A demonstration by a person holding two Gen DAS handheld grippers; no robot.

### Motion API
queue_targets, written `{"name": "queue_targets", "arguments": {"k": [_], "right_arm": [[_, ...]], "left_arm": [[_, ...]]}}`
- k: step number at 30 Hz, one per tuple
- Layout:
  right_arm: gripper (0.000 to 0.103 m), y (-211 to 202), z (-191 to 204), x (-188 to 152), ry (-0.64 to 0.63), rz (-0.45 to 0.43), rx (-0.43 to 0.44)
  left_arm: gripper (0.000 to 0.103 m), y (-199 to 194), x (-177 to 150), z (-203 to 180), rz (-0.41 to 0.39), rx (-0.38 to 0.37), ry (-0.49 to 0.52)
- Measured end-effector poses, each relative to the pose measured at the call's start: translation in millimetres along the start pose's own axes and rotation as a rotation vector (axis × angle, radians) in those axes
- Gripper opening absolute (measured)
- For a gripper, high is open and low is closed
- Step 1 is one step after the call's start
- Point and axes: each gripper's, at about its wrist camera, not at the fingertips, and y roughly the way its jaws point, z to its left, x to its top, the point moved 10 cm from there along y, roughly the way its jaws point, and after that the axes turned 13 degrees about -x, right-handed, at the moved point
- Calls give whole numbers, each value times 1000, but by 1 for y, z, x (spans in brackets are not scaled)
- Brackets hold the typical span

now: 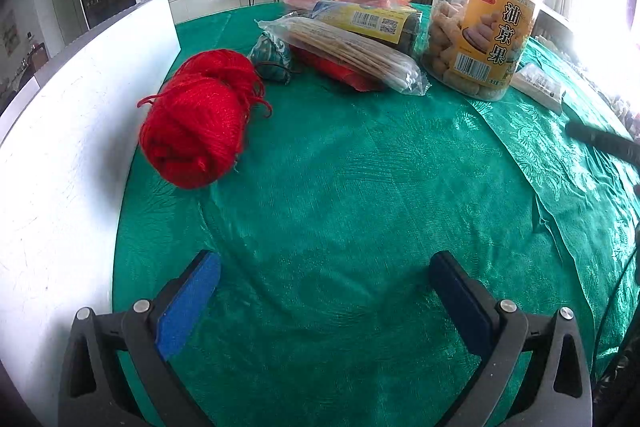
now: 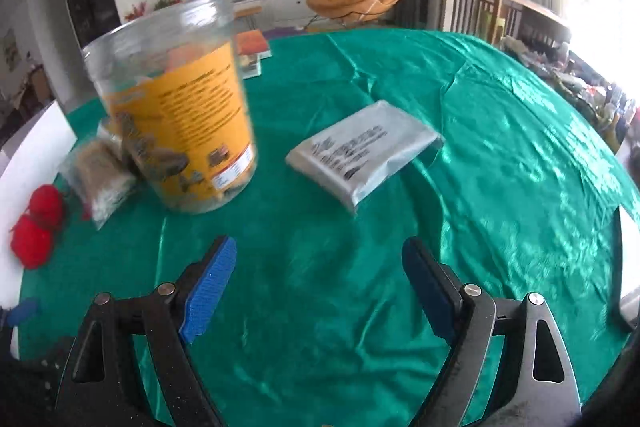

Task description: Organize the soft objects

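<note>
Left wrist view: fuzzy red yarn ball (image 1: 198, 117) on green tablecloth (image 1: 340, 187), both grippers' fingers apart.

Snack jar (image 2: 176, 107) motion-blurred, label illegible

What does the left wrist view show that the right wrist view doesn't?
Only the left wrist view: a teal pouch behind the red yarn, and the dark barcoded package.
Only the right wrist view: the whole silver packet, lying flat.
Both: yarn, snack jar, bagged sticks, green tablecloth, open empty fingers.
</note>
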Motion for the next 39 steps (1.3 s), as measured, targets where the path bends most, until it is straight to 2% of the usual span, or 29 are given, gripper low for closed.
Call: {"name": "queue_targets", "arguments": {"k": [3,6,10,39], "right_arm": [[87,5,7,-22,-53,29,-33],[87,9,2,-26,-44,32,-59],[87,17,-6,-37,-27,87,-74],[89,18,-6,-37,-15,82,-68]], "left_arm": [[103,0,0,0,0,0,0],[103,0,0,0,0,0,0],[103,0,0,0,0,0,0],[103,0,0,0,0,1,-1]]}}
